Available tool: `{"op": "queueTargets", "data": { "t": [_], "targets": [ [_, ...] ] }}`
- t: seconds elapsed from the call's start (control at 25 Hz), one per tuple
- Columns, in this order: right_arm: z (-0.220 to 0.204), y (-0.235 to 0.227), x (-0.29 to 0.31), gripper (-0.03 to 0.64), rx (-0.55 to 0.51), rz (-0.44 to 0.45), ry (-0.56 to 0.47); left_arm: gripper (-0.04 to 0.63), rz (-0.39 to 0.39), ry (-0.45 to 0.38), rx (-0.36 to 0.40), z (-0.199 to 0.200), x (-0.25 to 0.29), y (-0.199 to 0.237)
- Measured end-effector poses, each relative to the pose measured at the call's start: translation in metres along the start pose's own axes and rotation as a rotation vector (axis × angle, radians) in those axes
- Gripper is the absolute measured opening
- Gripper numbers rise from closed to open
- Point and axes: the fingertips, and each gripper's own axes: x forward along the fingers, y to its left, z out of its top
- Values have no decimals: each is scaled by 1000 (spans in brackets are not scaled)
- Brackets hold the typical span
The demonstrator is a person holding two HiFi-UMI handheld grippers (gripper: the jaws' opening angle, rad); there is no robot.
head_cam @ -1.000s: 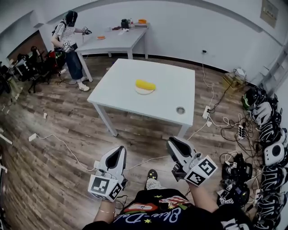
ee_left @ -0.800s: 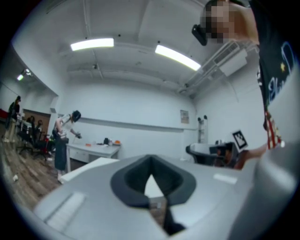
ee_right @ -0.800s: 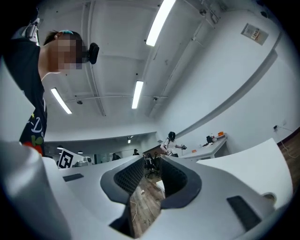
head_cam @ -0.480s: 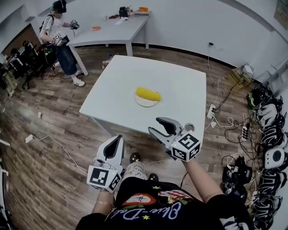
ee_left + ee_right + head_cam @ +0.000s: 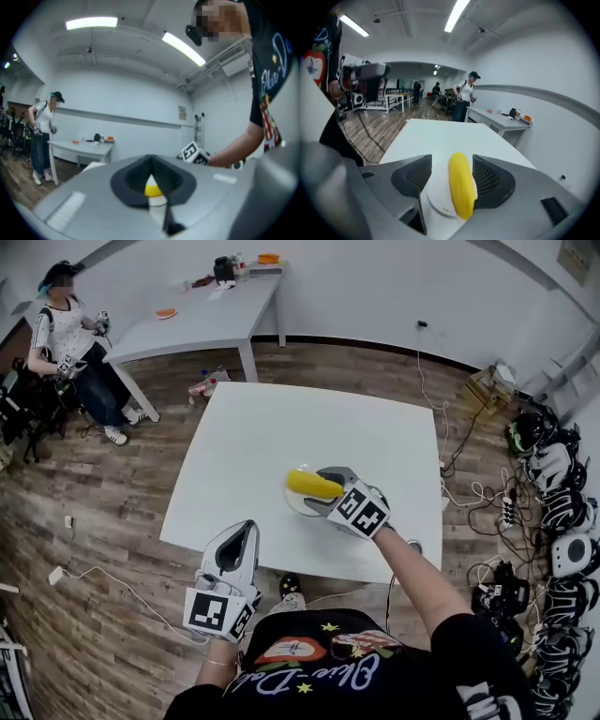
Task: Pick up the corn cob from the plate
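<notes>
I see the corn cob [image 5: 312, 484] as a smooth, bright yellow piece, long, with rounded ends. It lies flat on its side across the plate [image 5: 298, 505], which is small, round and white, and one end reaches past the rim. The plate sits flat on the white worktop [image 5: 244, 456], on the worktop's half nearer to me, a little right of its middle.

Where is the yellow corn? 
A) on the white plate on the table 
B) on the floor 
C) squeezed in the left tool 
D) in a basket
A: the corn cob lies on the white plate on the table, with the right tool holding its opening jaws on either side of it.
</notes>
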Motion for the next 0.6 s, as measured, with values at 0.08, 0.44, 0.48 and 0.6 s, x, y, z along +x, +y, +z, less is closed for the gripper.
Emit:
{"op": "queueTargets", "data": {
  "t": [0.08,0.44,0.48,0.6],
  "targets": [
    [-11,-13,29,249,-49,22,93,-3,6,10,-11,-1,11,24],
    [-56,-29,91,250,18,134,301,-3,26,54,-80,-17,40,96],
    [-57,-28,92,250,48,143,298,-3,24,57,-89,-18,41,98],
    [-58,-30,90,250,102,156,285,-3,15,60,-100,-20,43,98]
  ]
}}
